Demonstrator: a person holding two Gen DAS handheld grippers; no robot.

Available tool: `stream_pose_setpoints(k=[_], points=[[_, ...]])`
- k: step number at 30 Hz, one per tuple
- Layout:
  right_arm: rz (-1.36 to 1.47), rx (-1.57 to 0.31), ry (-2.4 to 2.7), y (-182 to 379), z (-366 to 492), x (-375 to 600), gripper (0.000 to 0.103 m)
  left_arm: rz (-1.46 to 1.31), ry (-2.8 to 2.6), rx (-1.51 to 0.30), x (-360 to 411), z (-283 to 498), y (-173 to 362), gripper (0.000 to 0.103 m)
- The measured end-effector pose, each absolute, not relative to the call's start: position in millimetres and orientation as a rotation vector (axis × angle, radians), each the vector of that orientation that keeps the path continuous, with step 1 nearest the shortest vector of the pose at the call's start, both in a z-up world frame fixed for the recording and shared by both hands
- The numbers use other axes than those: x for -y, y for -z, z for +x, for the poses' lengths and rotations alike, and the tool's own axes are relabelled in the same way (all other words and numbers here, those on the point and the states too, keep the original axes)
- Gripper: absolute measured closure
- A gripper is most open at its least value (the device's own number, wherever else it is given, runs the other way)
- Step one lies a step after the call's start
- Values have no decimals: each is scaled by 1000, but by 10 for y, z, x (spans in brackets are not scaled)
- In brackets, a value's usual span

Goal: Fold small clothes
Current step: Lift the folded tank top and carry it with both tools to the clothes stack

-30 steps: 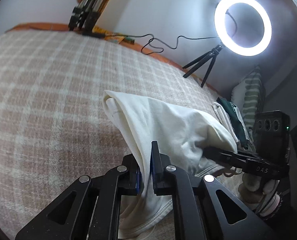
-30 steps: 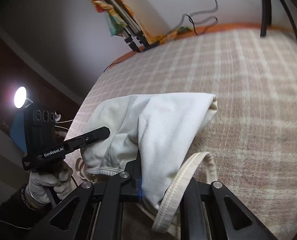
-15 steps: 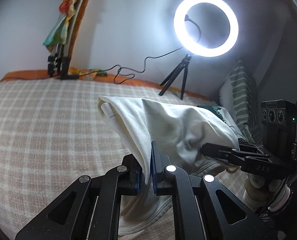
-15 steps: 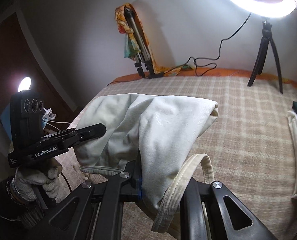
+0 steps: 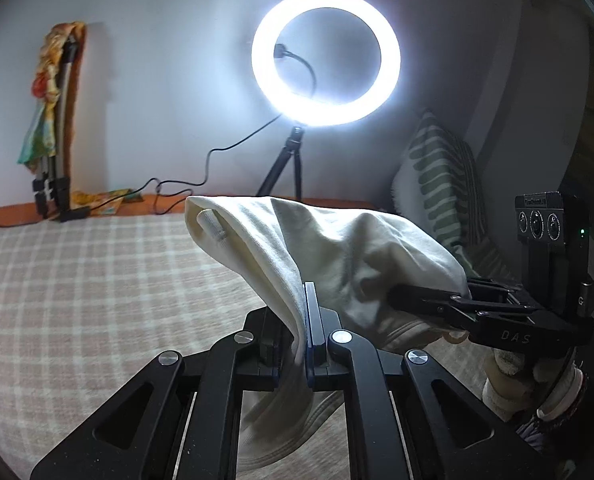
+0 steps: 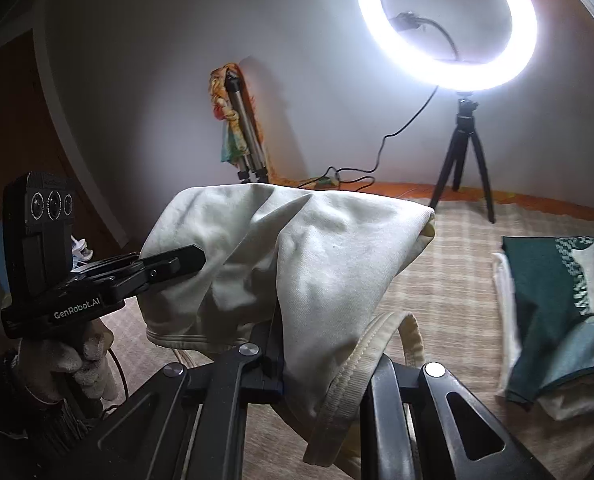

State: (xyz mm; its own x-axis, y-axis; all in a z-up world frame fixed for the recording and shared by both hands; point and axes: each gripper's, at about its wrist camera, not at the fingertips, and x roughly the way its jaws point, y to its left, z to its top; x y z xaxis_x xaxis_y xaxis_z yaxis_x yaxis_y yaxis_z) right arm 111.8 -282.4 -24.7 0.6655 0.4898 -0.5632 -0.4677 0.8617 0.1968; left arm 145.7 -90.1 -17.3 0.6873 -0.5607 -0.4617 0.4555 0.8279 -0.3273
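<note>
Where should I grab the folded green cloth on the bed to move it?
Take the green cloth by its near folded edge, coming in low from the front. It lies flat on the bed in layers, so pinching that edge likely catches all of them together.

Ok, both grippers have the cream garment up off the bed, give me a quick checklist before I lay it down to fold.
1. Left gripper shut on the cream garment: ok.
2. Right gripper shut on it, cloth draped over its fingers: ok.
3. Garment hanging flat between the grippers: not ok, it is bunched and creased.
4. Ribbed hem free of the fingers: cannot tell.
5. Bare checked bedcover to lay it on: ok.
6. Clear of the folded green and white clothes: ok, they lie apart.
</note>
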Motion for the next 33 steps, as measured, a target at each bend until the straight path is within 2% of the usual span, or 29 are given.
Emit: stream_pose_setpoints(k=[23, 33], points=[[-22, -603, -289, -56, 1366, 4334, 91, -169, 776, -576, 2416, 2055, -19, 96], [-22, -633, -201, -6, 1636, 4991, 91, -182, 825, -627, 3041, 2344, 63, 96]])
